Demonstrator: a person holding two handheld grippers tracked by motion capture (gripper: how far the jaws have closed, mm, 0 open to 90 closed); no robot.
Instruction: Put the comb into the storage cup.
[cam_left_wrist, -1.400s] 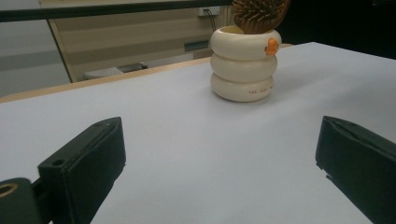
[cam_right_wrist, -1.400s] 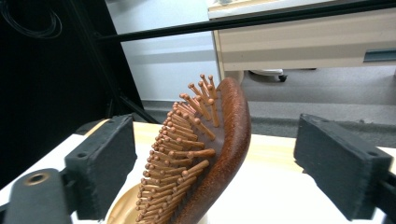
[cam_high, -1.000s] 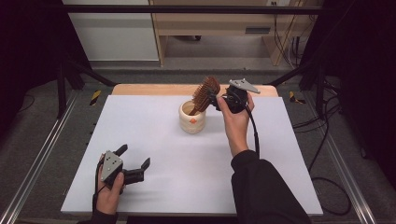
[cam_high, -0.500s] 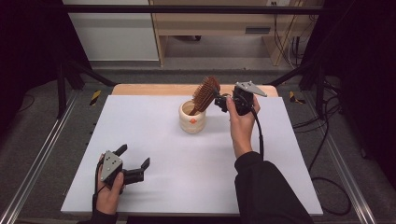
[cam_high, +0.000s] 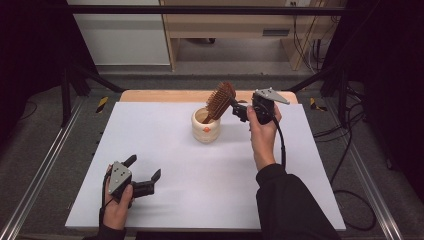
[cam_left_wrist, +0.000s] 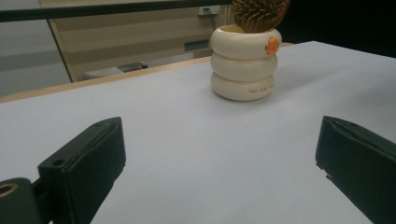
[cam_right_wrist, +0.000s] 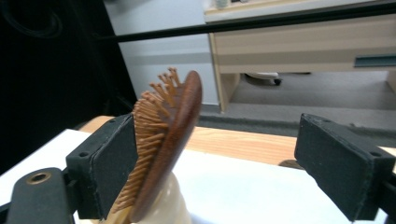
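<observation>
Jaws on the left gripper (cam_high: 146, 176) are spread wide with nothing between them, parked low near the front edge of the table (cam_high: 200, 200), with the cup (cam_left_wrist: 244, 63) well ahead of it. Right gripper (cam_right_wrist: 219, 158) is also wide apart, hovering just beside the brush (cam_right_wrist: 170, 140), whose head sits between its jaws, bristles close to the left pad, not clamped. Brush stands handle-down in the cup, leaning. It looks stiff wood, light, probably a bit slick on the back, so I'd pinch across the head. Cup might tip if dragged. Plenty of open tabletop all round; the far edge is close behind.
</observation>
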